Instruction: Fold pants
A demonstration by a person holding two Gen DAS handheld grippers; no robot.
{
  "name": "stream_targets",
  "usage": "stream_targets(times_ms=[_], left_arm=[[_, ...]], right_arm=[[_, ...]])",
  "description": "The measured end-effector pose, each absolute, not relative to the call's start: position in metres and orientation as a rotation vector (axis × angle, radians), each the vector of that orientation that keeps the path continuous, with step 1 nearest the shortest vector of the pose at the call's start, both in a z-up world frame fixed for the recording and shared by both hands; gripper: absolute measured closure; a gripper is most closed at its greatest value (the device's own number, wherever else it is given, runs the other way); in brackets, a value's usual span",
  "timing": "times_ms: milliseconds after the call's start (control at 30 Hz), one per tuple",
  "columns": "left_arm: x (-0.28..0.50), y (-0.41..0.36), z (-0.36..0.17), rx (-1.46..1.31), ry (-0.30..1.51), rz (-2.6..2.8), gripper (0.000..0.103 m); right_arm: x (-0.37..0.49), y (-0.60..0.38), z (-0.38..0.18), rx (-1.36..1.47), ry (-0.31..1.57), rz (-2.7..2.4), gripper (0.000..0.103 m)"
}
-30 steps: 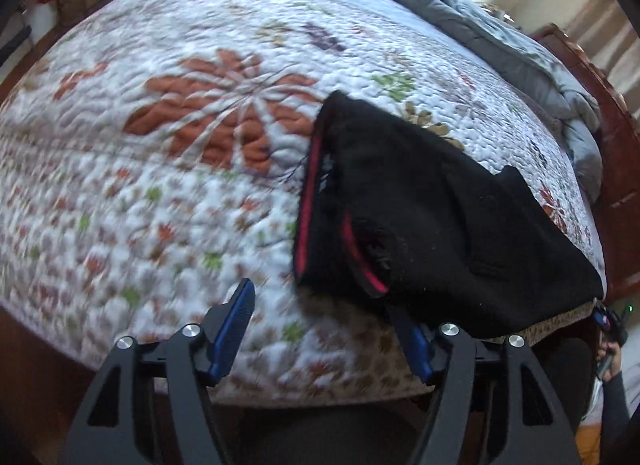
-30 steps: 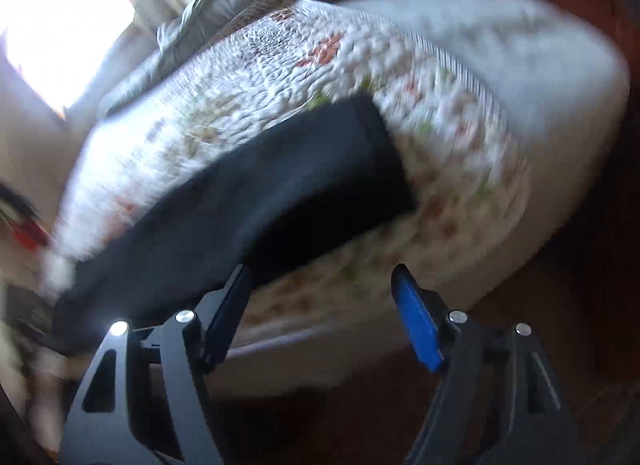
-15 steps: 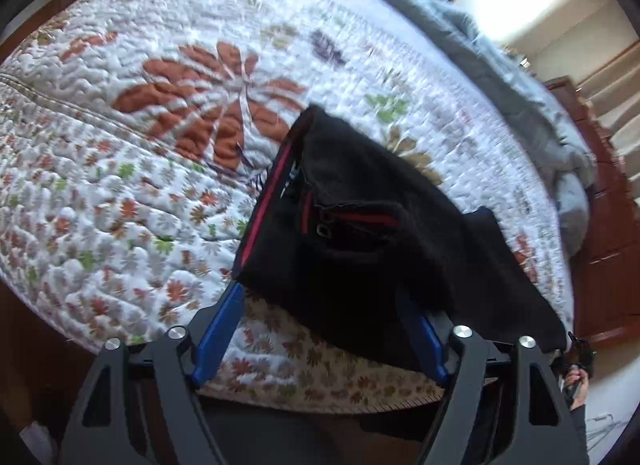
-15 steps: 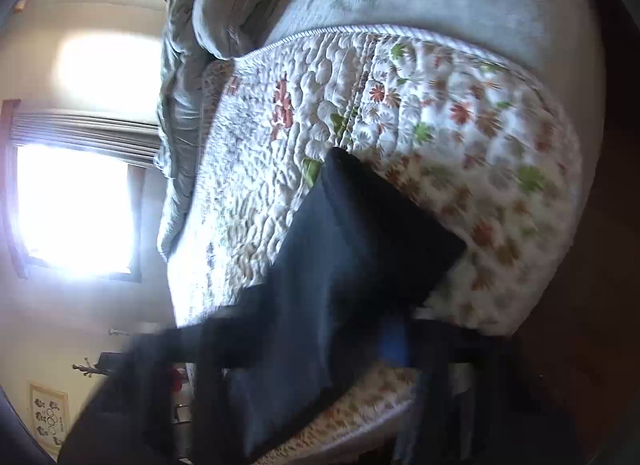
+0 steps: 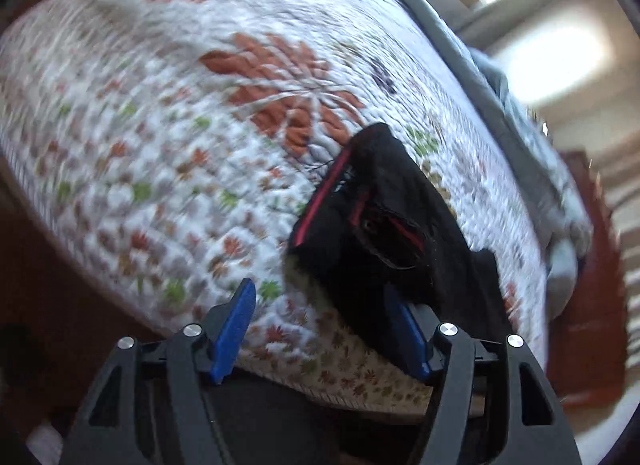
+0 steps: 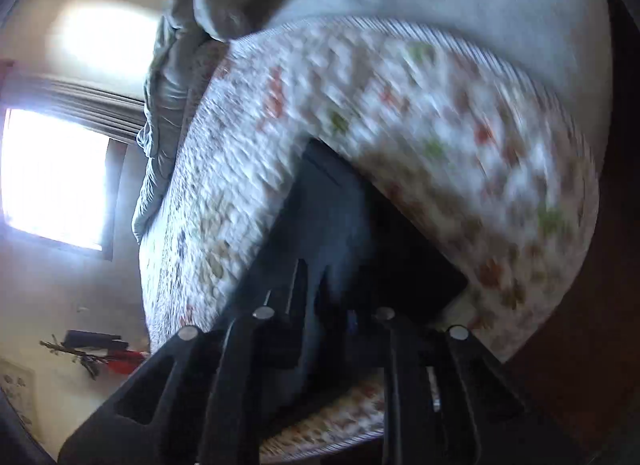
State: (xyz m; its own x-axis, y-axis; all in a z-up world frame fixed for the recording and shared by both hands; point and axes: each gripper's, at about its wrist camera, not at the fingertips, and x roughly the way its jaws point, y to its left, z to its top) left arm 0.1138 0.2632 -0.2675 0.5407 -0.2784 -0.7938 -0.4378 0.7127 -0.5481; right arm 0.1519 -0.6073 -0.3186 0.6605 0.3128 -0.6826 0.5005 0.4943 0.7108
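Black pants [image 5: 400, 225] with red trim at the waistband lie on the floral quilt near the bed's front edge, folded lengthwise. My left gripper [image 5: 328, 329] is open at the bed's edge; its right finger touches the pants' near edge, its left finger is over bare quilt. In the right wrist view the pants' leg end [image 6: 360, 225] fills the space at my right gripper [image 6: 324, 329], whose fingers stand close together on the dark cloth. The view is blurred.
The quilted bedspread [image 5: 180, 125] covers the bed. A grey duvet [image 5: 520, 113] is bunched along the far side, also in the right wrist view [image 6: 168, 77]. Dark wooden bed frame and floor lie below the edge. A bright window [image 6: 52, 173] is at left.
My right gripper has moved onto the leg end of the pants and closed on it. My left gripper drew back slightly from the waistband and stays open.
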Motion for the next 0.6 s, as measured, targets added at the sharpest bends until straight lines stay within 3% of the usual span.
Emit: stream_targets(times_ms=[67,133,200,267,367,433,467,533,567,600], left_arm=[[0.104,0.265,-0.261,-0.832,0.963,0.085,0.036],[0.104,0.258,-0.251,-0.810,0.917,0.042,0.028],[0.106,0.256,-0.244,-0.793,0.901,0.001,0.022],[0.120,0.245,-0.244,-0.770,0.925,-0.037,0.020],[0.141,0.232,-0.252,-0.702,1.003,-0.010,0.013],[0.149,0.228,-0.256,-0.682,1.033,0.002,0.014],[0.151,0.226,-0.260,-0.666,1.059,0.019,0.016],[0.153,0.225,-0.270,-0.617,1.126,0.083,0.063],[0.154,0.227,-0.275,-0.626,1.148,0.095,0.065],[0.154,0.231,-0.278,-0.657,1.150,0.094,0.068]], right_arm=[[0.141,-0.605,-0.324,1.130,0.836,-0.106,0.066],[0.134,-0.598,-0.325,1.160,0.794,-0.081,0.047],[0.125,-0.586,-0.326,1.176,0.789,-0.050,0.043],[0.131,-0.575,-0.331,1.188,0.810,-0.027,0.047],[0.141,-0.565,-0.332,1.209,0.849,0.002,0.073],[0.144,-0.563,-0.321,1.139,0.876,-0.034,0.098],[0.147,-0.565,-0.319,1.127,0.890,-0.062,0.098],[0.143,-0.567,-0.326,1.168,0.898,-0.079,0.098],[0.140,-0.565,-0.325,1.156,0.894,-0.082,0.096],[0.138,-0.559,-0.318,1.120,0.901,-0.092,0.084]])
